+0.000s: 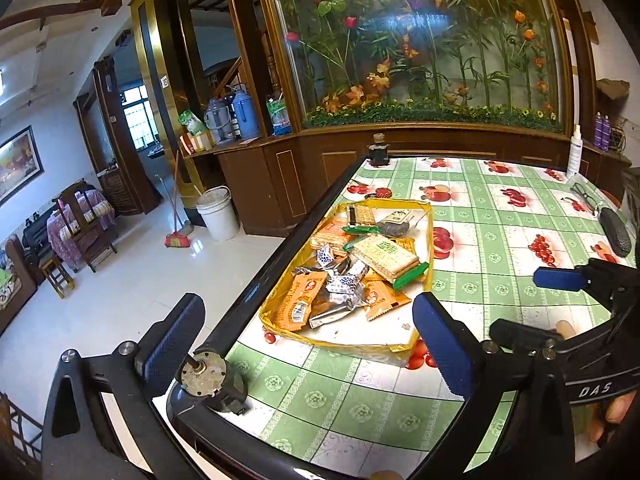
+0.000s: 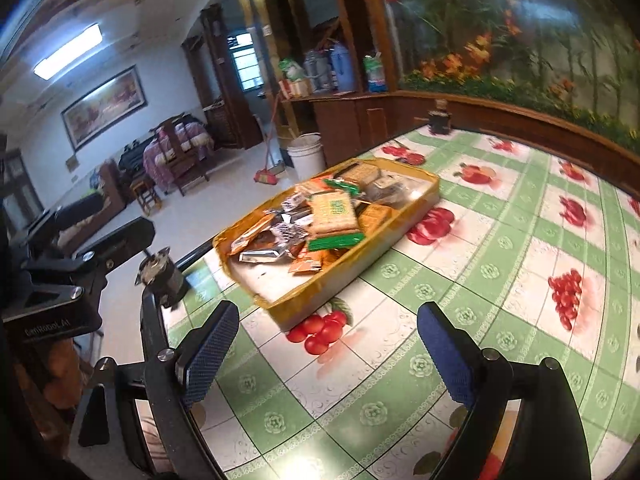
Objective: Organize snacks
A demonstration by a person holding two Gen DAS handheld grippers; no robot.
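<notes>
Taking the yellow tray point(image 1: 428, 248) as landmark and reading across from its left: the left gripper point(image 1: 308, 344) hangs at the tray's near end, one pad out past the table's black edge point(image 1: 280, 256), the other just beside the near right corner, jaws spread wide with nothing between them. Inside the tray the snacks point(image 1: 352, 272) lie heaped toward the far and middle part: orange wafer packs, silver foil sachets, a green-edged cracker pack point(image 1: 386, 258) on top; the near end is bare. To the tray's right, over the fruit-print tablecloth point(image 2: 500, 272), the right gripper point(image 2: 326, 352) is likewise spread and empty. No loose snacks show outside the tray, so sorting looks nearly done. For a clean pick, I would come down on one top pack, pads square across its short sides.
</notes>
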